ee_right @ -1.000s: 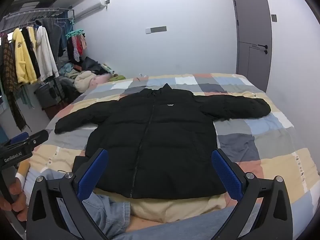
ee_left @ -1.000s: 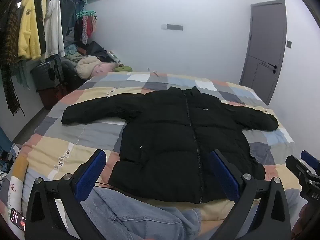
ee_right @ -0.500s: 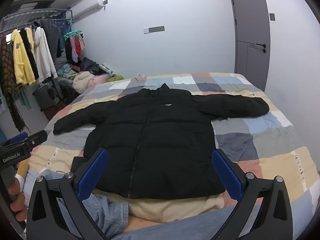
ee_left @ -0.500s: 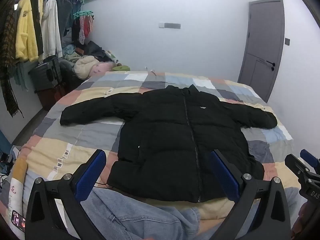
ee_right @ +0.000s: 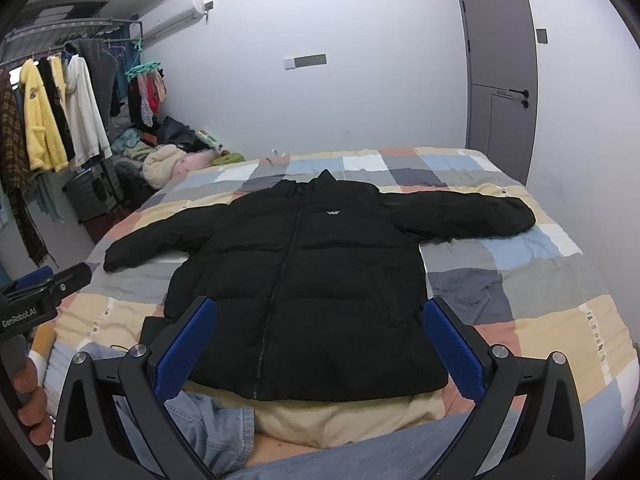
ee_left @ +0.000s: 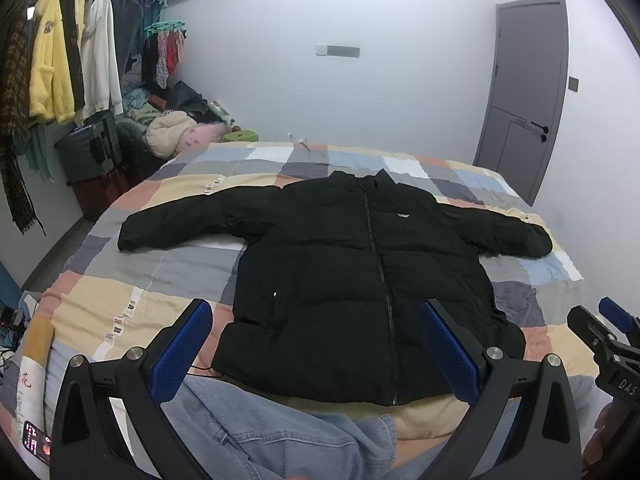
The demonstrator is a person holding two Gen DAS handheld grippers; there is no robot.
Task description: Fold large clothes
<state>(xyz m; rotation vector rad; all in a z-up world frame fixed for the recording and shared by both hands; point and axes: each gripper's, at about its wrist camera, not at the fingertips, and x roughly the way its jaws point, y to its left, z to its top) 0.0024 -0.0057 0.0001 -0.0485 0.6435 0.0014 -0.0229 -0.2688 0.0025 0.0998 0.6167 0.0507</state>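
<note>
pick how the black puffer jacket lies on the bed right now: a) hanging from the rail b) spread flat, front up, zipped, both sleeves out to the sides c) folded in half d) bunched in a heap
b: the black puffer jacket lies flat on the patchwork bed with its closed zip and small chest logo facing up and a sleeve stretched out to each side; no fold has been made yet.

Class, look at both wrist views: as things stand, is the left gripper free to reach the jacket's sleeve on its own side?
Probably yes. The left gripper is open and empty, and the sleeve lies flat on the quilt with nothing on it; only bare bedding lies between.
</note>
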